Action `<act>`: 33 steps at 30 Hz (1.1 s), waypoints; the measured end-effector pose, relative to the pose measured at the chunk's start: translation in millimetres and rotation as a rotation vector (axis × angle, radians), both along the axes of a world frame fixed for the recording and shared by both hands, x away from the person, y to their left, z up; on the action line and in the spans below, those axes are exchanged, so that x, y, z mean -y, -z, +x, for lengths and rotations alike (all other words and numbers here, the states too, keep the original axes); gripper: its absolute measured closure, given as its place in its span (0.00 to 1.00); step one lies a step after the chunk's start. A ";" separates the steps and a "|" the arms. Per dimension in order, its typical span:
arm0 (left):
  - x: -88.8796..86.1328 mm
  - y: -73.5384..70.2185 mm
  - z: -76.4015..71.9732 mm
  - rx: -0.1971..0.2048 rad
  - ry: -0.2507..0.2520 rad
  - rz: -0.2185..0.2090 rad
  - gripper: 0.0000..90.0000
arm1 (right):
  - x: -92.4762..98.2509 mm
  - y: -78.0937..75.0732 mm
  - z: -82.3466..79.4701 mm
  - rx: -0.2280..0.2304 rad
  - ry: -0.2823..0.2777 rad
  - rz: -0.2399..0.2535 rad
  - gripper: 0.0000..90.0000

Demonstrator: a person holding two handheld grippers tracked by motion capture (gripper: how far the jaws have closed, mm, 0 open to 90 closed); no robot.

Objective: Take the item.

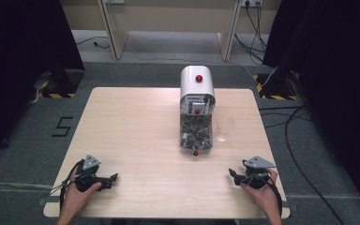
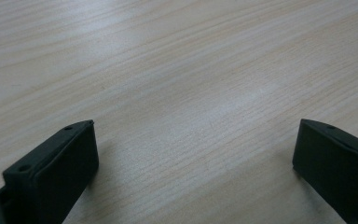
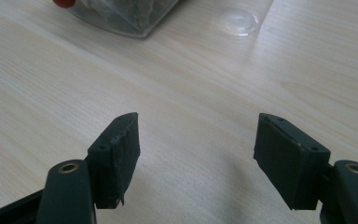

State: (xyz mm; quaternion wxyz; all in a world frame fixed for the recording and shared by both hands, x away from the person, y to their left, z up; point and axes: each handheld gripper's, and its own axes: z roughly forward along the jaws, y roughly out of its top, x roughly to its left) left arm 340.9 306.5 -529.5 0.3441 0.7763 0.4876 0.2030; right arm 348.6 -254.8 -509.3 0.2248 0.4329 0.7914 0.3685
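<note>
- A pale wooden tabletop point(image 1: 136, 136) carries everything, with both of the person's hands resting near its front edge
- A white-topped dispenser point(image 1: 197, 110) with a clear bin of dark pieces and red knobs stands right of centre, towards the far edge
- A clear plastic cup point(image 1: 224, 129) stands just beside the dispenser, on the side nearer the right edge
- The left claw point(image 1: 114, 178), near the front left corner, stands wide with nothing between its jaws
- The right claw point(image 1: 233, 176), near the front right corner, is well apart from the cup, spread wide and holding nothing over bare wood
</note>
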 end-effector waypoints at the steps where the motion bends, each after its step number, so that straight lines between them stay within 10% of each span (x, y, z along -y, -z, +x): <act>1: 0.0 0.0 0.0 0.000 0.000 0.000 0.00 | -0.5 -0.8 0.0 0.004 -0.002 0.000 0.36; 33: 0.1 0.1 -0.3 0.001 0.002 -0.002 0.00 | -40.0 -34.1 8.6 0.130 -0.105 0.065 0.42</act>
